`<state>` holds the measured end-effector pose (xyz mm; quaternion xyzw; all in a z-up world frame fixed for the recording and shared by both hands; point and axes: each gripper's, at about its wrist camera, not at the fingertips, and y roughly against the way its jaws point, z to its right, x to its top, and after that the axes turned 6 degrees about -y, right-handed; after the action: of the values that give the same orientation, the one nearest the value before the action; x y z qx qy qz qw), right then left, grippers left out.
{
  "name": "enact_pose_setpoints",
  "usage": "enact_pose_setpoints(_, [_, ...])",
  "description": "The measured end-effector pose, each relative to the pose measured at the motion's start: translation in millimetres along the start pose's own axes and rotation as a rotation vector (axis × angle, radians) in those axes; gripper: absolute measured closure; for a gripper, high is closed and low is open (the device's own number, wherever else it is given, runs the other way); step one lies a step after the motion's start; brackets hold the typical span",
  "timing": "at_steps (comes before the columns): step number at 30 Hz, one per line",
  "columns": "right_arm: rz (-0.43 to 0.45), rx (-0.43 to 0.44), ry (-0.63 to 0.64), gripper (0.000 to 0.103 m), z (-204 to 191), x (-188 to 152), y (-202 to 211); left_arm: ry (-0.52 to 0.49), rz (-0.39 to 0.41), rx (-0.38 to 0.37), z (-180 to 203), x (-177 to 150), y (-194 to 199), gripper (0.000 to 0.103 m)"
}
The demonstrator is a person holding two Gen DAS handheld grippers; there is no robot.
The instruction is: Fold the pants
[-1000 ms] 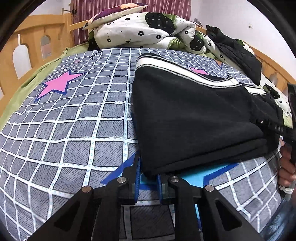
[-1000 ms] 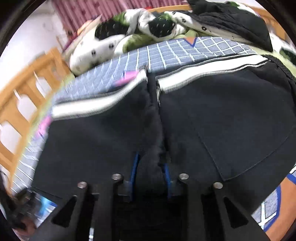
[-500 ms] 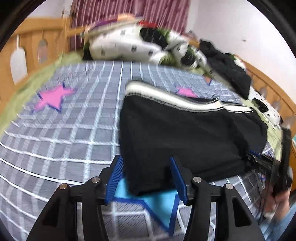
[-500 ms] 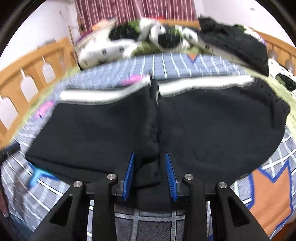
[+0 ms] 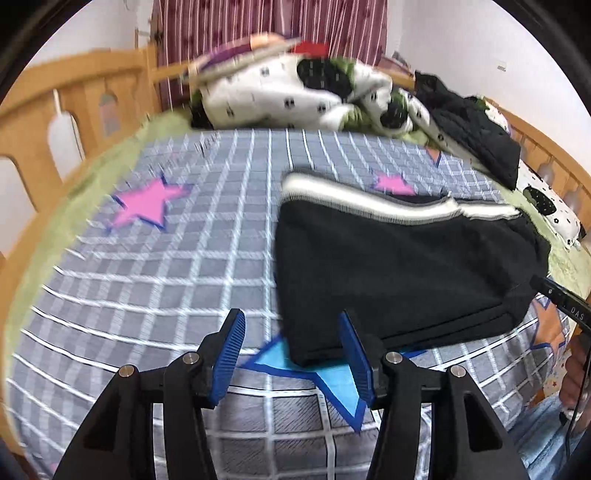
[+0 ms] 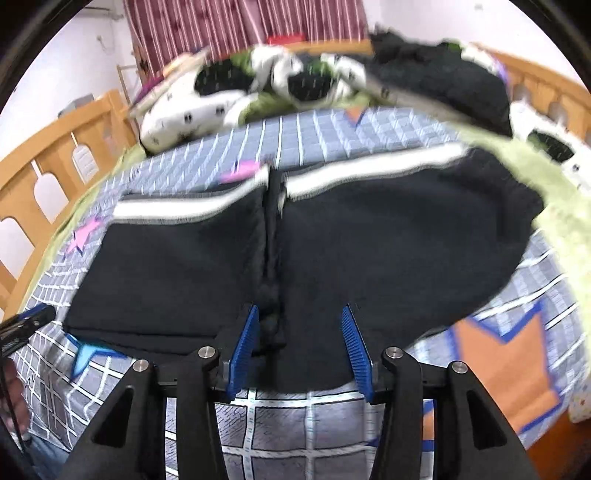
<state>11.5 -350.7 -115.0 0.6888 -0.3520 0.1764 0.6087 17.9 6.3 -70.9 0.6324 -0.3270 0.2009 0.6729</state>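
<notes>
Bedspread (image 5: 155,280) bears pants (image 6: 332,251) before spread right gripper (image 6: 299,343).

A bedroom with a wooden-railed bed against white walls.

A light orange-brown wooden bed rail with arched cut-outs (image 5: 66,122) runs along the left side and another (image 6: 546,96) along the right. A grey checked bedsheet with pink, blue and orange stars (image 5: 177,251) covers the mattress. At the head lie a crumpled white quilt with black flower prints (image 5: 280,96) and a heap of black clothing (image 5: 476,133). Behind hangs a dark red curtain with thin white stripes (image 5: 266,22), flanked by plain white walls (image 5: 480,44). Lighting is even and bright.
</notes>
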Motion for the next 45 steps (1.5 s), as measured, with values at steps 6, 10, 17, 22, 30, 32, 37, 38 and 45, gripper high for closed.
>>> enact_pose_setpoints(6, [0.101, -0.031, 0.045, 0.056, -1, 31, 72, -0.034, 0.086, 0.105, -11, 43, 84, 0.052])
enact_pose_setpoints(10, [0.176, -0.036, 0.078, 0.047, -5, 60, 132, -0.071, 0.150, 0.149, -14, 76, 134, 0.052])
enact_pose_setpoints(17, [0.219, -0.053, 0.056, 0.039, 17, 102, 169, 0.017, 0.213, 0.065, -30, 107, 153, 0.039])
enact_pose_setpoints(22, [0.135, -0.028, -0.052, 0.035, 63, 93, 120, 0.023, 0.117, -0.020, -34, 90, 78, 0.034])
enact_pose_setpoints(30, [-0.004, -0.100, -0.231, 0.035, 142, 50, 17, 0.157, -0.041, -0.210, -44, 56, -47, 0.034])
enact_pose_setpoints(32, [-0.035, -0.104, -0.283, 0.035, 158, 45, -9, 0.156, -0.092, -0.221, -42, 52, -75, 0.034])
enact_pose_setpoints(37, [-0.062, -0.077, -0.378, 0.035, 181, 49, -55, 0.170, -0.175, -0.264, -44, 48, -141, 0.035])
enact_pose_setpoints(38, [-0.044, -0.082, -0.391, 0.035, 183, 52, -60, 0.175, -0.186, -0.282, -46, 48, -149, 0.035])
enact_pose_setpoints(45, [0.005, -0.113, -0.359, 0.041, 183, 80, -87, 0.189, -0.203, -0.366, -40, 62, -198, 0.052])
